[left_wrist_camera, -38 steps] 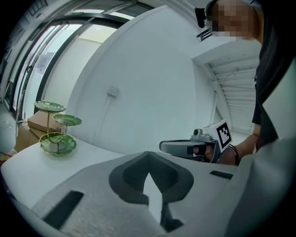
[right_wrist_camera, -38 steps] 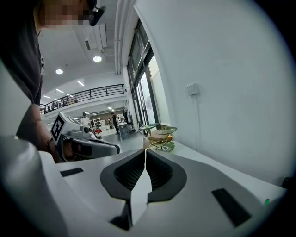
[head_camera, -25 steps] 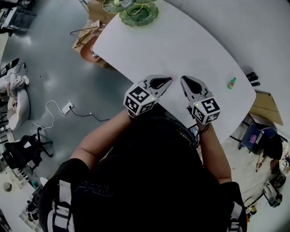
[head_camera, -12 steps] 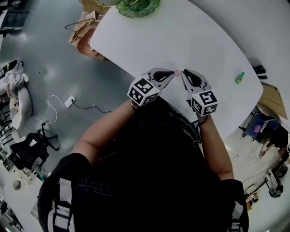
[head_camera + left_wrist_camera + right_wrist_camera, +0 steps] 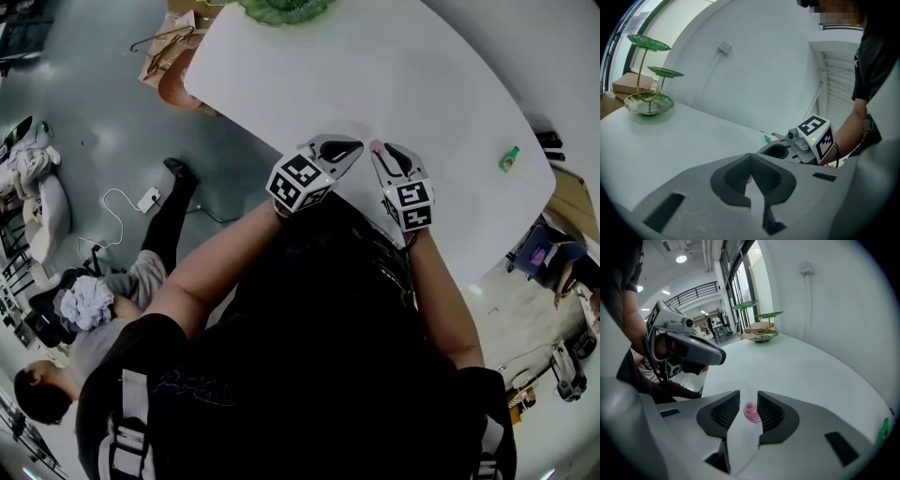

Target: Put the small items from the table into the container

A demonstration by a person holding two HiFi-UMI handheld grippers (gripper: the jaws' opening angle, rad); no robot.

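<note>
over the table (image 5: 801, 366), right gripper (image 5: 749, 394) opens jaws round pink item (image 5: 750, 412); left gripper (image 5: 750, 157) closed.

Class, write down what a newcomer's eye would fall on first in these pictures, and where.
A small pink ridged item stands on the white table between the right gripper's opening jaws. The left gripper sits close beside it, and a green leaf-shaped tiered stand rises at the table's far end.

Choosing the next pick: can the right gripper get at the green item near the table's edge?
Probably yes: only bare table lies between the right gripper and the green item, but a pink item stands between its opening jaws.
</note>
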